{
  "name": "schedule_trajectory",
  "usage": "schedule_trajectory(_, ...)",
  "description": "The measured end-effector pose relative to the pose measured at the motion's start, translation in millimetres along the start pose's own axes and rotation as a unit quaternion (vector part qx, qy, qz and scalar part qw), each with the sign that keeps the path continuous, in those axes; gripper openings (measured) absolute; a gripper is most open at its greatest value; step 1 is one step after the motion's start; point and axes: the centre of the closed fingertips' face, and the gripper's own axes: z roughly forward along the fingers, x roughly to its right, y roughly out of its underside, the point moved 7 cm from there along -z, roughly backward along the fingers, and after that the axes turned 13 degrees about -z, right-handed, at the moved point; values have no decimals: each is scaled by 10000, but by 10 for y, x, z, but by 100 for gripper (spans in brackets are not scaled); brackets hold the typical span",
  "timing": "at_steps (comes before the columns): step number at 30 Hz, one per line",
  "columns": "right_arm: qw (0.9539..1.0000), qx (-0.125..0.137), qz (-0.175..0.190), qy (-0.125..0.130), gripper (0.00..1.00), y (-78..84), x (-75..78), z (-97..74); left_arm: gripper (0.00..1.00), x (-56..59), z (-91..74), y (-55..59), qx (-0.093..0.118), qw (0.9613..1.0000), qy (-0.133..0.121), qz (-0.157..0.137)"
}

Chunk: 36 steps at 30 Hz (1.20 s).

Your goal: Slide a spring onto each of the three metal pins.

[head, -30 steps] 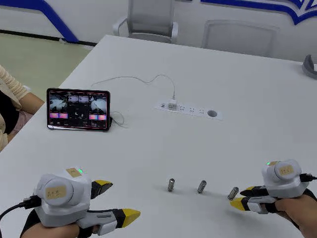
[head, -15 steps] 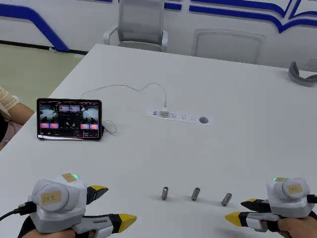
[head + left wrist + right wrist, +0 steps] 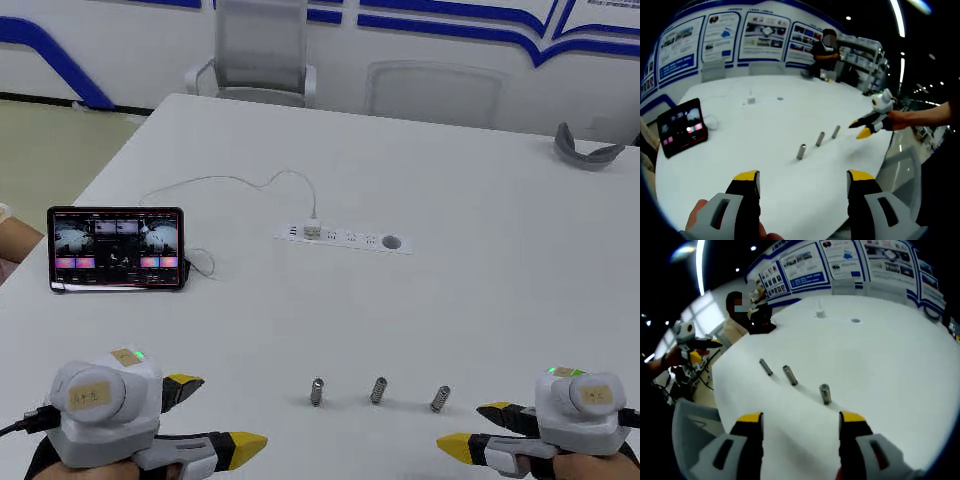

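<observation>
Pins (image 3: 378,390) sleeved in springs (image 3: 440,398) line our worktop (image 3: 450,200); our left claw (image 3: 222,412) at seven o'clock, right claw (image 3: 470,428) at five, both gape empty.

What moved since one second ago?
The right gripper drew back from the right pin toward the person, jaws open, holding nothing. The left gripper stayed open where it was. The left pin, middle pin and tablet stayed put; only the camera shifted.
</observation>
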Motion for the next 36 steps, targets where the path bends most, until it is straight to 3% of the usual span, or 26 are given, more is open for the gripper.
schedule_trajectory(5,9999,109,71,57,68,5,-47,-60,74,0,25,8,-87,10000,25,40)
schedule_trajectory(9,9984,425,362,134,70,-17,-75,-126,75,-5,47,16,-128,9999,29,48)
schedule_trajectory(17,9968,593,505,162,77,25,-218,-229,75,-20,118,37,-226,9997,110,48)
schedule_trajectory(27,9971,565,465,228,79,149,-342,-327,78,-11,177,46,-299,9994,151,71)
schedule_trajectory(36,9970,593,413,268,81,140,-384,-392,78,1,220,42,-351,9992,187,97)
